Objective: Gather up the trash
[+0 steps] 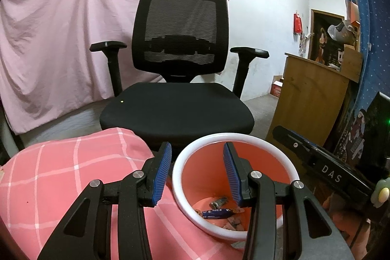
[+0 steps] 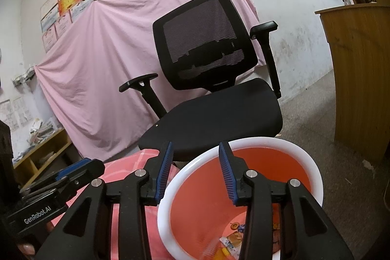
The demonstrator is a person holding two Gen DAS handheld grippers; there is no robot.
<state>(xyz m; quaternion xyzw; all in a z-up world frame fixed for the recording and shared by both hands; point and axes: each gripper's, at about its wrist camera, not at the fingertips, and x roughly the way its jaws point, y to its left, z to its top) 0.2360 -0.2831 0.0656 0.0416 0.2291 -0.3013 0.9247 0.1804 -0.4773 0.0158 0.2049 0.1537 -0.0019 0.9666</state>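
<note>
- My left gripper (image 1: 196,172) is nearest to me. Its two blue pads (image 1: 160,177) are apart and nothing is between them.
- My right gripper (image 2: 196,172) is the same: its blue pads (image 2: 164,172) are apart and hold nothing.
- Both grippers hang over the edge of the bin (image 1: 185,187), which sits just below and in front of them. It is round, with a white rim and orange walls.
- The bin also shows in the right view (image 2: 314,177), a bit to the right of my pads.
- The trash is down at the bottom of the bin. In the left view I see a blue wrapper (image 1: 217,213) lying flat, with some small crumpled bits (image 1: 234,223) beside it.
- In the right view I see a yellow and white packet (image 2: 231,241) and other small scraps on the bin floor. I cannot tell what each scrap is.
- A pink checked blanket (image 1: 61,177) lies just left of the bin and touches its side.
- Behind the bin stands a black chair (image 1: 178,109). Its seat has only a tiny light speck on it.
- A wooden cabinet (image 1: 309,99) stands to the right of the chair.
- Far back, a pink sheet (image 1: 63,23) hangs on the wall.
</note>
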